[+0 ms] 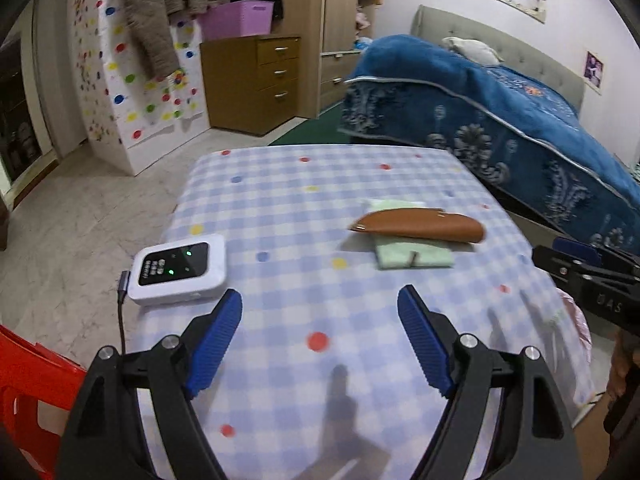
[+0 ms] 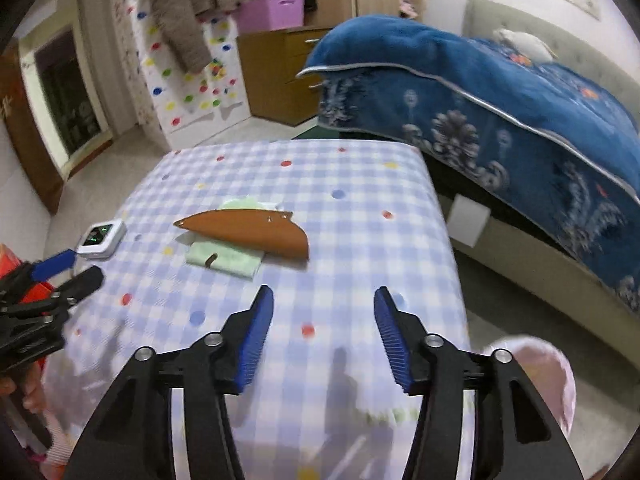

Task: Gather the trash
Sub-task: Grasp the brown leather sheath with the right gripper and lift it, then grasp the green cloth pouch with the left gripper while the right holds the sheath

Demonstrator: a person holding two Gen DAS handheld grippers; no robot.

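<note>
A brown leather case lies on a pale green folded cloth or paper in the middle of the checked tablecloth. My left gripper is open and empty above the near part of the table, short of the case. My right gripper is open and empty, also short of the case. The right gripper shows at the right edge of the left wrist view; the left gripper shows at the left edge of the right wrist view.
A white device with green lights and a cable sits at the table's left edge. A red plastic chair is at the near left. A bed with a blue blanket stands close on the right. A pink thing sits by the table's near right corner.
</note>
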